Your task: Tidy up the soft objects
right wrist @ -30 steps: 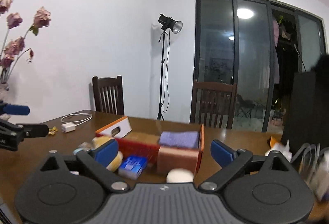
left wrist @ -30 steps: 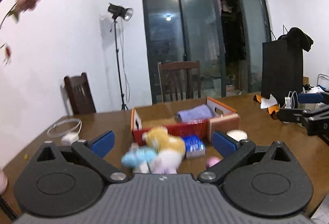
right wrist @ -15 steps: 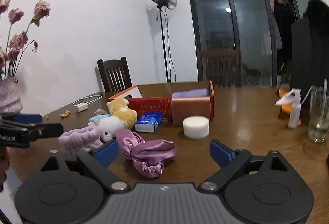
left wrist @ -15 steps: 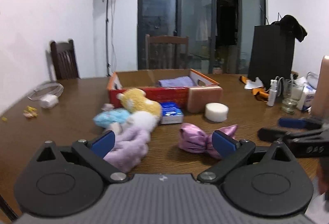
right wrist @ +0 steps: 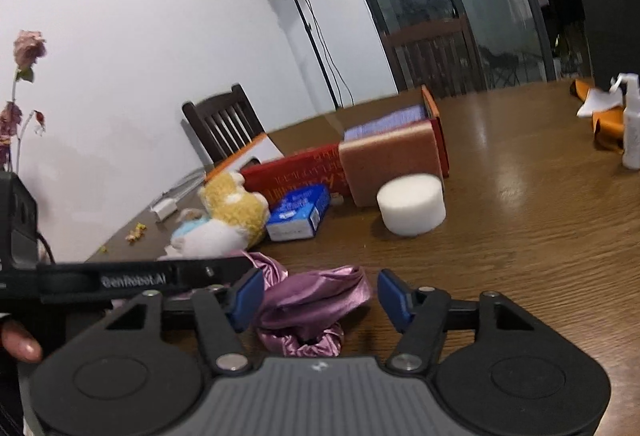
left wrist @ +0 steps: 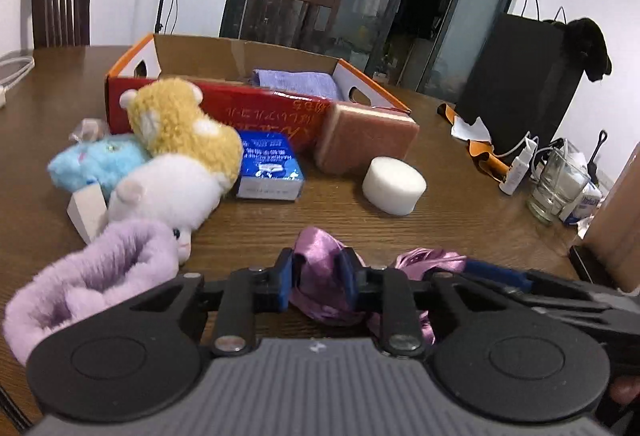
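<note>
the satin bow (left wrist: 320, 268) lies on the near table (left wrist: 460, 196), long axis running left to right. the left gripper (left wrist: 316, 282) is closed on its left lobe. the right gripper (right wrist: 320, 296) straddles the right lobe, jaws partly open, gripping nothing yet. the box (left wrist: 280, 108) sits far behind, beyond the plush toys (left wrist: 180, 140).

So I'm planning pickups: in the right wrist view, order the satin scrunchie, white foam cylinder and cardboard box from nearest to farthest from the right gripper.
1. Satin scrunchie, between the right gripper's fingers.
2. White foam cylinder, ahead, slightly right.
3. Cardboard box, farthest back.
</note>
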The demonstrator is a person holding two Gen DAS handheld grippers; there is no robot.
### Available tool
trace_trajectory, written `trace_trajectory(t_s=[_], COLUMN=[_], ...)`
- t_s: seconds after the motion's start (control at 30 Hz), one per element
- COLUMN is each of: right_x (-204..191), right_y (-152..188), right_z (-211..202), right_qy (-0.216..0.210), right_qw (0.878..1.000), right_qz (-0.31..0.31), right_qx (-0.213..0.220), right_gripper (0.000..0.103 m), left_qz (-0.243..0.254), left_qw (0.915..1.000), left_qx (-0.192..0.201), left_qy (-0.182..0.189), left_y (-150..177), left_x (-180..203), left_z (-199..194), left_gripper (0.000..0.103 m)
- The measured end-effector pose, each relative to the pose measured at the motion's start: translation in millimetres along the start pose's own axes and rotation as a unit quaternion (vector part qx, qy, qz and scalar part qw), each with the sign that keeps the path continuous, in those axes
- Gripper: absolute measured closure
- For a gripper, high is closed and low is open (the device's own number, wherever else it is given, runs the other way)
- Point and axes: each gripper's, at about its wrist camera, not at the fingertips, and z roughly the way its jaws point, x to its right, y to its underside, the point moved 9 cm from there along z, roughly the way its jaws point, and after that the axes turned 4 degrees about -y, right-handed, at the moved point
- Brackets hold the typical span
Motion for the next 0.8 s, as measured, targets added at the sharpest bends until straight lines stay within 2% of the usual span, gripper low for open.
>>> trace_trajectory(t_s=[0.13,0.2,0.23,0.27,0.37,0.47,0.57,0.67,0.8], right_x=[2,2,2,1,-9,-18,-30,-32,-18], right_y=[6,5,4,4,-3,-28,-74,-126,-189], right_z=[13,15,17,18,19,16,14,28,72], right_qy=[-0.013,-0.027,-0.034,-0.04,-0.034,-0.044,-0.061,-0.068,-0.067], right_qw=[1.0,0.999,0.999,0.999,0.999,0.998,0.996,0.991,0.992], right_qz=[0.012,0.014,0.019,0.021,-0.009,-0.031,-0.066,-0.105,-0.101], right_qx=[-0.016,-0.021,-0.023,-0.026,-0.03,-0.015,0.015,0.038,0.036], right_gripper=[0.055,0.07,0.083,0.09,0.095,0.096,0.096,0.096,0.096], left_qz=[-0.013,-0.014,-0.014,-0.013,-0.018,-0.012,-0.003,-0.006,0.003], left_qw=[0.9999,0.9998,0.9997,0.9997,0.9993,0.9986,0.9969,0.9961,0.9966], left_qx=[-0.003,-0.004,-0.005,-0.005,-0.002,0.026,0.053,0.063,0.074], left_qy=[0.009,0.015,0.019,0.021,0.032,0.044,0.058,0.062,0.036], left_y=[6,7,7,6,-5,-32,-77,-129,-189], left_x=[-6,-7,-6,-5,-1,2,3,0,-8], left_z=[0,-1,-1,-1,-9,-23,-31,-19,19], left_gripper=[0.079,0.079,0.082,0.085,0.088,0.088,0.088,0.088,0.088])
